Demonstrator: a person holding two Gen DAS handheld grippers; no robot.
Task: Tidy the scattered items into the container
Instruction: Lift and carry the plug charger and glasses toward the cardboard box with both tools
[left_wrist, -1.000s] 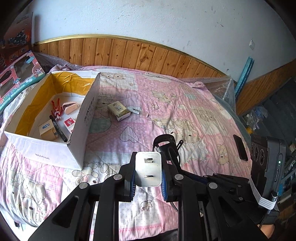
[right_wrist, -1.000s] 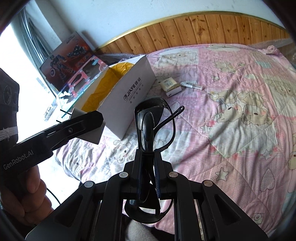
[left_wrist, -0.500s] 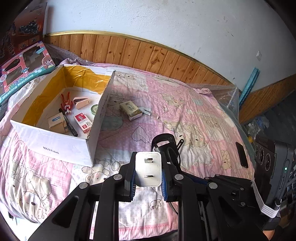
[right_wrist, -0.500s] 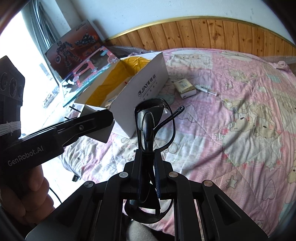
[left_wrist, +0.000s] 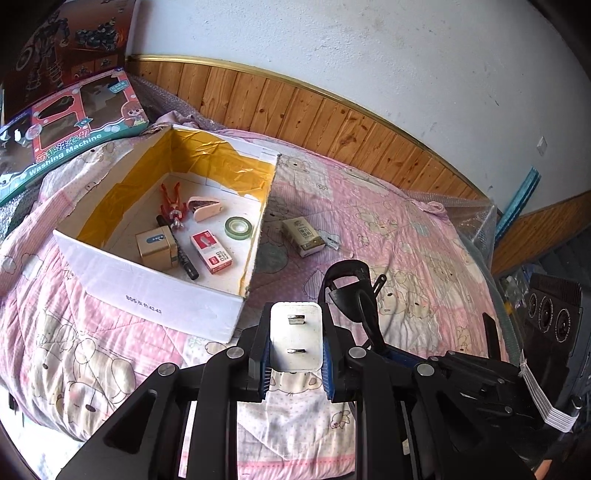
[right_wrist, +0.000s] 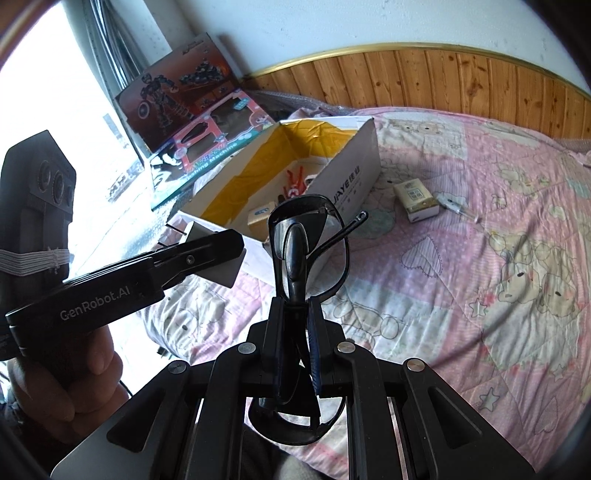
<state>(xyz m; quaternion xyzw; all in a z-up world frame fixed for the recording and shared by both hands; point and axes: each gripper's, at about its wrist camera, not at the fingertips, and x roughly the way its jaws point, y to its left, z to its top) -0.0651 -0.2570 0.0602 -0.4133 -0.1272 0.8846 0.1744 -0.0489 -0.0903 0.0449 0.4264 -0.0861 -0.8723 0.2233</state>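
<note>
My left gripper (left_wrist: 295, 363) is shut on a white plug adapter (left_wrist: 295, 338), held above the bed just short of the near right corner of the white cardboard box (left_wrist: 155, 291). The box holds several items: a red figure, a tape roll (left_wrist: 238, 228), small cartons and a black pen. My right gripper (right_wrist: 295, 332) is shut on black sunglasses (right_wrist: 308, 247), held upright right of the left gripper. A small white-and-tan carton (left_wrist: 303, 236) and a small packet (left_wrist: 330, 240) lie on the quilt right of the box.
The pink quilted bed (left_wrist: 406, 236) runs back to a wood-panelled wall (left_wrist: 295, 107). Toy boxes (left_wrist: 74, 125) lean behind the cardboard box on the left. A hand (right_wrist: 62, 373) holds the left gripper's handle.
Both grippers have moved closer to the box with their loads, and the views have swung so the box interior shows more fully. Neither grip has changed.
</note>
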